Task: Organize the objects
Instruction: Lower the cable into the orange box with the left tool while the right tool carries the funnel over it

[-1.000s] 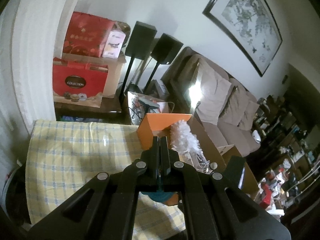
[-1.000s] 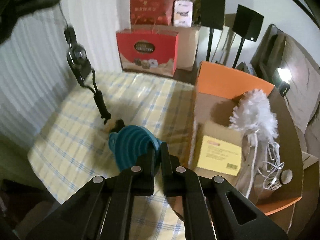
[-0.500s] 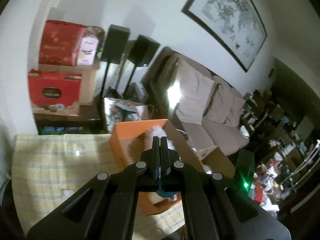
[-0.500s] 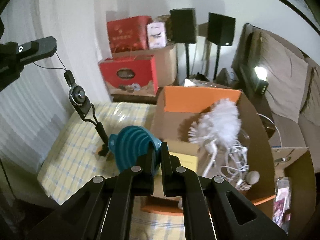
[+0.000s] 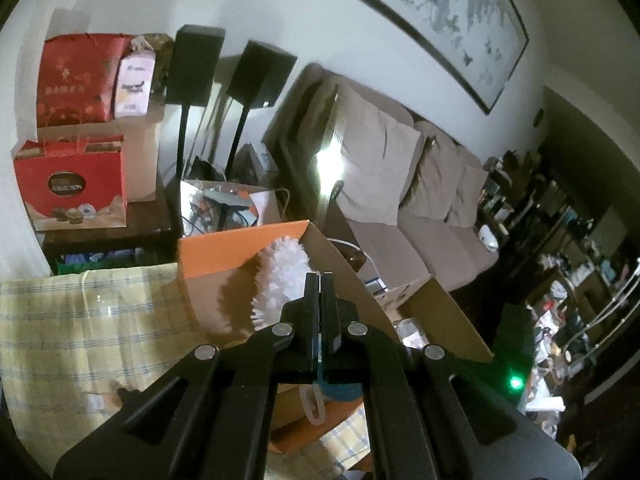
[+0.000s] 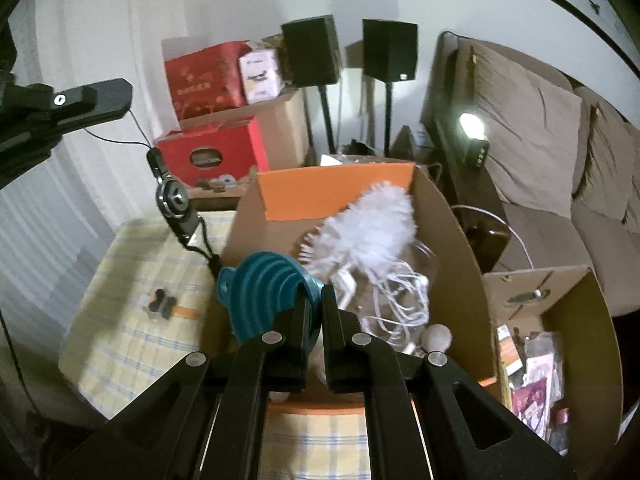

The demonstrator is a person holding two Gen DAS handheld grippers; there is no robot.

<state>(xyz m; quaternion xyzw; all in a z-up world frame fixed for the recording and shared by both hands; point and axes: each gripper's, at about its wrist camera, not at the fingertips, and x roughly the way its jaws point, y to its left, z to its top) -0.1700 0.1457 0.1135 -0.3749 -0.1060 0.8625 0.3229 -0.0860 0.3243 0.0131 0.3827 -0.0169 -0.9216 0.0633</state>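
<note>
My right gripper [image 6: 316, 304] is shut on the rim of a teal collapsible funnel [image 6: 268, 292] and holds it over the near left edge of an open cardboard box [image 6: 452, 240] with orange flaps. In the box lie a white fluffy duster [image 6: 372, 220] and tangled white cables [image 6: 396, 296]. My left gripper [image 5: 320, 288] is shut on a thin black cord; its lanyard with a round metal clip [image 6: 174, 200] hangs over the box's left edge. The left gripper's finger shows at the right wrist view's left [image 6: 88, 100]. The funnel shows under my left gripper [image 5: 340, 390].
The box stands on a table with a yellow checked cloth [image 6: 132, 320]. A small black and orange item [image 6: 164, 304] lies on the cloth. Red gift boxes [image 6: 212, 152], two black speakers on stands [image 6: 312, 52] and a sofa [image 5: 400, 184] stand behind. A second open box [image 6: 560, 320] is at the right.
Both grippers have moved right, from above the cloth to the box. The funnel now hangs over the box's left edge, and the lanyard has come along beside it.
</note>
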